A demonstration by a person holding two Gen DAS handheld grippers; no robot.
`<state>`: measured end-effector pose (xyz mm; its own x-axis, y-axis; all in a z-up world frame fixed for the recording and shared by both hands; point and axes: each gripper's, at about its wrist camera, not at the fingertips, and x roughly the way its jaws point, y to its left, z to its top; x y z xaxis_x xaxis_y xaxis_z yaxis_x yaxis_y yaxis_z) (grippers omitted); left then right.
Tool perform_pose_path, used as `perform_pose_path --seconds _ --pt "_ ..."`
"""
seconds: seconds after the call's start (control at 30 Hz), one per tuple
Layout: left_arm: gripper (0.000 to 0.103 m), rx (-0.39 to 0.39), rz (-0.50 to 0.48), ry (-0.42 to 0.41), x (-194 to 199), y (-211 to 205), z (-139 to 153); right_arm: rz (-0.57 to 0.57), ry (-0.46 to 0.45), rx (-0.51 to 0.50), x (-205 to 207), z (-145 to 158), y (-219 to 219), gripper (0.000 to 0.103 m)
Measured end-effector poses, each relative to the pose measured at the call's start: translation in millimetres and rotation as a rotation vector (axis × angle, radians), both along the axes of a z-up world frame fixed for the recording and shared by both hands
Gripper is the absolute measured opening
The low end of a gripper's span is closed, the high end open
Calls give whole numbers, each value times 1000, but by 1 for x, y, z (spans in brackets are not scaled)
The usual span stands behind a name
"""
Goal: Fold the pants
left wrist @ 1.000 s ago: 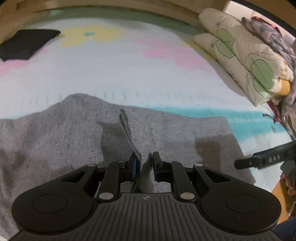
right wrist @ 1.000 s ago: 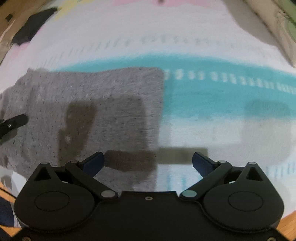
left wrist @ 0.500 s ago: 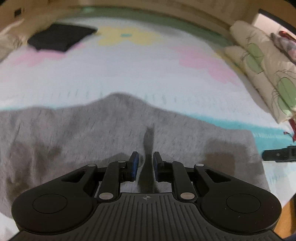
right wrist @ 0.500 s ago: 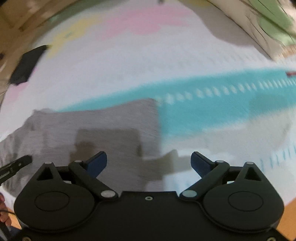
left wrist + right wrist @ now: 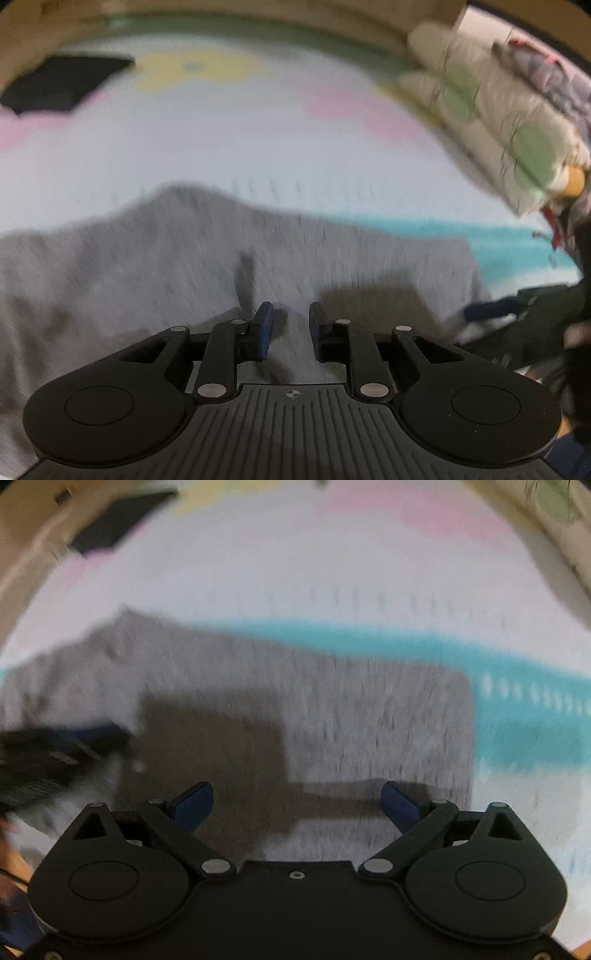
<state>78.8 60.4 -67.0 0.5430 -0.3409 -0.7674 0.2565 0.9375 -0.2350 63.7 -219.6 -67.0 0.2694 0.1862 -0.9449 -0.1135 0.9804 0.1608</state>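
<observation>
Grey knit pants (image 5: 184, 266) lie flat across the near part of a pastel bedsheet (image 5: 240, 140). My left gripper (image 5: 291, 325) hovers low over their middle. Its jaws are opening and stand a little apart, and the cloth lies below the gap, not pinched. In the right wrist view my right gripper (image 5: 297, 801) is wide open above the squared right end of the pants (image 5: 369, 720), with nothing between its fingers. The left gripper (image 5: 55, 749) shows there blurred at the left edge. The right gripper (image 5: 517, 306) shows at the right of the left wrist view.
A folded black garment (image 5: 62, 85) lies at the far left of the bed. Stacked pillows with green spots (image 5: 498, 122) line the right side. A teal stripe (image 5: 517, 664) crosses the sheet beyond the pants' end. A wooden bed frame (image 5: 221, 11) borders the far side.
My left gripper let go of the raised grey fold, which now lies flat, and its jaws have widened a little. My right gripper moved left, over the pants' end and closer to the left gripper.
</observation>
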Motion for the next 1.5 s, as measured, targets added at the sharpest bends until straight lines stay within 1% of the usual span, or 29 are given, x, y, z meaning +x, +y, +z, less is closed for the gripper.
perform_pose_path --seconds 0.03,0.1,0.17,0.23,0.33,0.4,0.47,0.5,0.53,0.6,0.73,0.8,0.87,0.93,1.0,1.07,1.17,1.2,1.27,1.3,1.33,1.4,1.5 --pt "20 20 12 -29 2 5 6 18 -12 -24 -1 -4 3 103" --pt "21 70 33 -62 10 10 13 51 -65 -66 -8 -5 10 103" --pt "21 104 43 -61 26 14 16 42 -91 -79 -13 -6 13 103" --pt "21 96 22 -38 40 14 15 30 -115 -77 -16 -8 14 103" --pt "21 91 -54 25 61 11 6 32 -126 -70 -16 -9 14 103" --pt "21 127 -110 83 72 3 -6 36 -124 -63 -16 -10 14 103" --pt "20 196 -103 100 82 0 -20 39 -121 -59 -15 -10 13 103" --pt "20 215 -95 99 87 -1 -27 39 -120 -59 -14 -11 13 103" --pt "21 213 -87 89 91 0 -31 39 -120 -60 -14 -11 13 103" --pt "22 192 -65 50 96 2 -31 38 -121 -63 -13 -11 14 103" --pt "22 199 -33 25 112 3 -35 34 -119 -61 -13 -11 12 103" --pt "22 191 -26 28 114 4 -35 31 -122 -62 -12 -12 13 103" --pt "21 172 5 29 111 8 -26 30 -126 -65 -15 -10 12 103" --pt "21 145 41 4 106 15 -17 29 -127 -67 -16 -9 13 103" --pt "21 123 49 -20 95 21 -9 27 -128 -68 -17 -8 13 103" --pt "21 120 17 -23 78 21 -8 26 -129 -70 -18 -8 14 103" --pt "21 152 -69 -28 57 12 -15 25 -126 -75 -18 -7 16 103" --pt "21 177 -106 -23 52 7 -20 25 -125 -77 -17 -9 16 103" --pt "23 279 -166 1 43 -2 -37 24 -120 -83 -16 -9 18 103" --pt "23 288 -171 -42 37 -2 -39 22 -117 -85 -15 -9 19 103" --pt "23 297 -167 -50 33 -3 -39 21 -114 -87 -14 -9 19 103" --pt "23 291 -152 -29 30 -2 -35 19 -108 -90 -12 -9 21 103" --pt "23 264 -101 -2 24 7 -34 18 -101 -90 -8 -9 21 103"
